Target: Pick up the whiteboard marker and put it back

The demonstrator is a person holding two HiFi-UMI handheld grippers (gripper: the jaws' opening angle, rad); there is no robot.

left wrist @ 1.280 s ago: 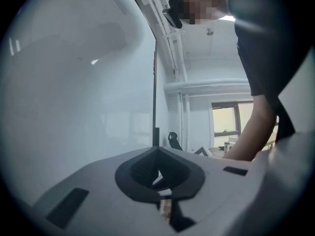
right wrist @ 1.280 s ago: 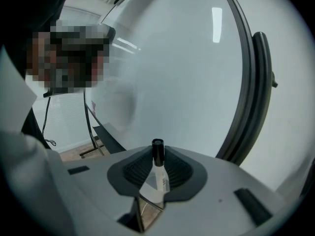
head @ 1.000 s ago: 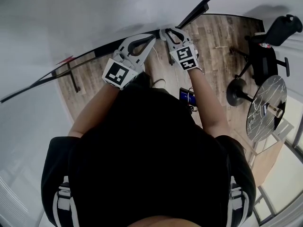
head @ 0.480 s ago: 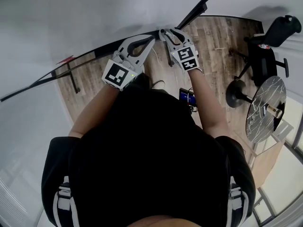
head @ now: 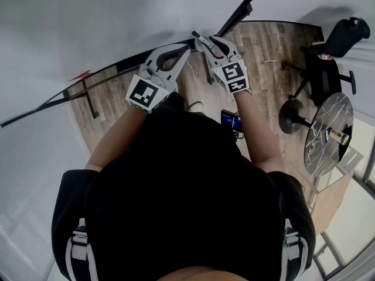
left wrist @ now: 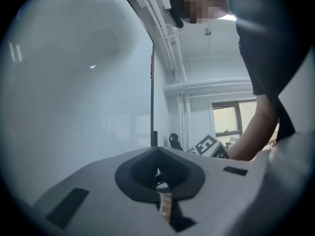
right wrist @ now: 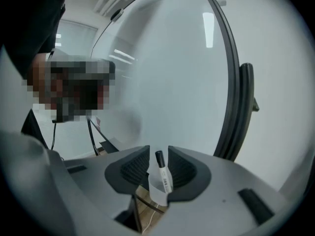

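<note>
The whiteboard marker (right wrist: pixel 164 177), white with a black cap, stands upright in a small white holder (right wrist: pixel 155 191) by the whiteboard (right wrist: pixel 167 73). My right gripper (right wrist: pixel 158 152) is open; its jaws have just been opening, and the marker stands in the gap with neither pad touching it. In the head view the right gripper (head: pixel 203 38) is up against the whiteboard (head: pixel 117 22), but the marker is too small to make out there. My left gripper (head: pixel 186 47) is held level beside it; its jaws meet at the tip (left wrist: pixel 157 149), shut with nothing visibly held.
The whiteboard's dark frame (head: pixel 235 16) runs up to the right. On the wooden floor below are a black office chair (head: pixel 328 57), a round glass table (head: pixel 328 134), a blue object (head: pixel 230 120) and stand legs (head: pixel 88 95).
The right gripper's jaws have spread apart and the gripper has drawn slightly up and back from the whiteboard edge. The left gripper has stayed put.
</note>
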